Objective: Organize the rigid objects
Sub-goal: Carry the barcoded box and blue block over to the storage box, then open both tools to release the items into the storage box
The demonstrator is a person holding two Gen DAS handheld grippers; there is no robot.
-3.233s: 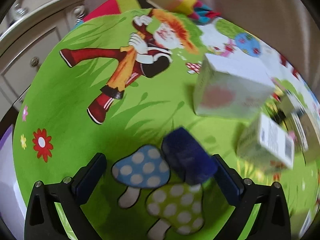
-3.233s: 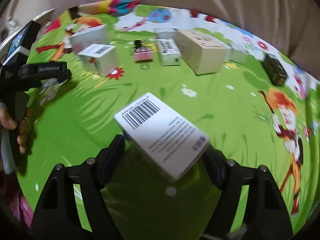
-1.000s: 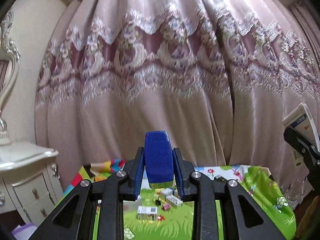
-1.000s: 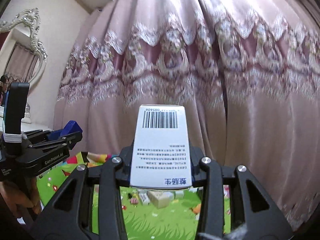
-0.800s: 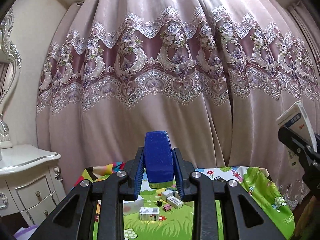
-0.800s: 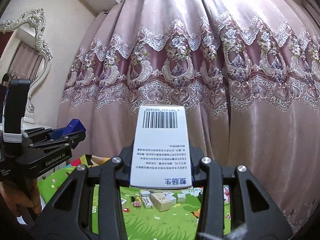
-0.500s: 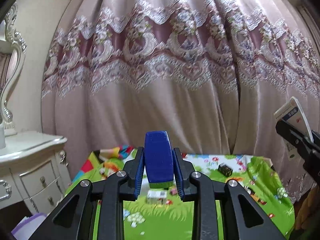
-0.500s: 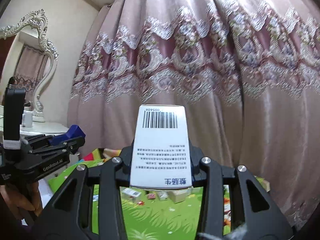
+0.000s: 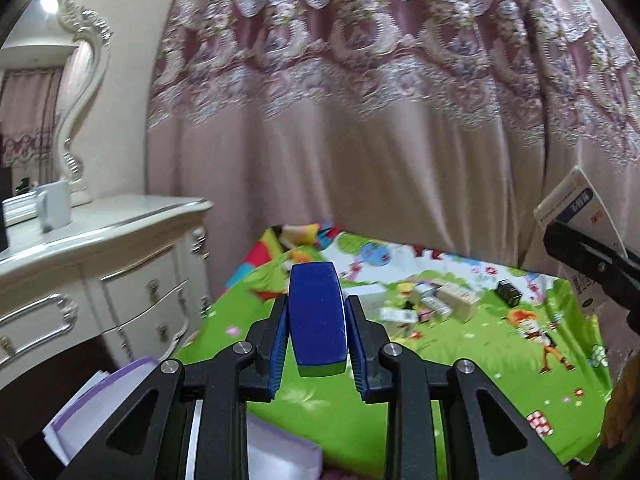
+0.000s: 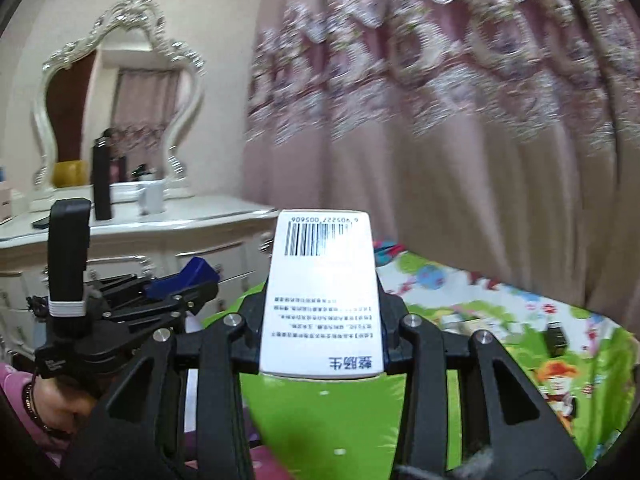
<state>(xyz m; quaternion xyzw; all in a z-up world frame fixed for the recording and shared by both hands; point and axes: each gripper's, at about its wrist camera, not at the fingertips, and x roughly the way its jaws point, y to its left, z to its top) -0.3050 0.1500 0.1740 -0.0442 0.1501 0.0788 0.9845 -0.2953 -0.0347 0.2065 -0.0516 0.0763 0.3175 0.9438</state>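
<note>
My left gripper (image 9: 318,344) is shut on a dark blue block (image 9: 317,314) that stands upright between its blue pads, held high above the green cartoon mat (image 9: 460,356). In the right wrist view my right gripper (image 10: 322,320) is shut on a white box with a barcode (image 10: 322,292), also held up in the air. The left gripper (image 10: 188,284) with the blue block (image 10: 192,274) shows at the left of that view. The white box (image 9: 576,216) and a right gripper finger (image 9: 588,256) show at the right edge of the left wrist view. Several small boxes (image 9: 440,304) lie far off on the mat.
A white ornate dresser (image 9: 92,256) with a mirror (image 10: 116,104), a white mug (image 10: 152,198) and a black bottle (image 10: 101,178) stands at the left. Pink lace curtains (image 9: 380,120) hang behind the mat. Purple-edged white books (image 9: 120,400) lie low at the left. A hand (image 10: 52,404) holds the left gripper.
Both views have swung left and tilted down: the dresser and mirror have come into view and more of the mat shows. Both grippers keep their hold on the block and the box.
</note>
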